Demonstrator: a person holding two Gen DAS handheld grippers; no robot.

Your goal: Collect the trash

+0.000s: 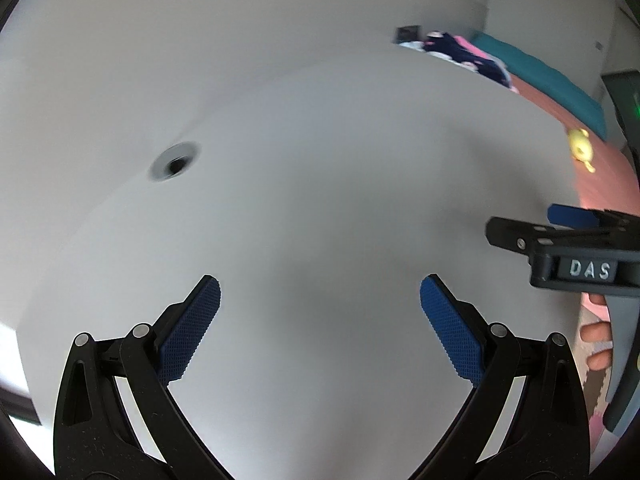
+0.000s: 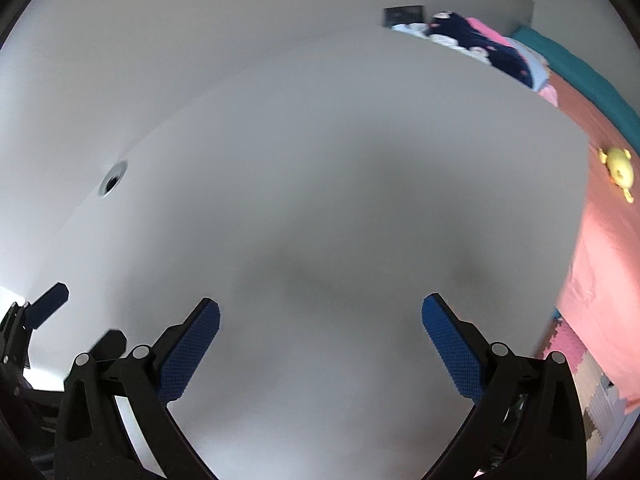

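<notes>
No trash shows in either view. My left gripper (image 1: 320,286) stands open over the bare white table (image 1: 320,160), its blue pads (image 1: 192,332) wide apart with nothing between them. My right gripper (image 2: 320,304) is open and empty too, low over the same table (image 2: 320,160). In the left wrist view the right gripper (image 1: 520,220) reaches in from the right edge, held by a hand (image 1: 598,340). The left gripper (image 2: 86,316) shows at the lower left of the right wrist view.
A round cable hole (image 1: 175,165) (image 2: 113,179) sits in the table at the left. Past the table's right edge lies a pink bed (image 2: 600,240) with a yellow plush toy (image 1: 580,148) (image 2: 618,172), a teal bolster (image 1: 560,80) and a pile of dark and pink clothes (image 2: 472,40). Foam floor tiles (image 2: 592,392) lie below.
</notes>
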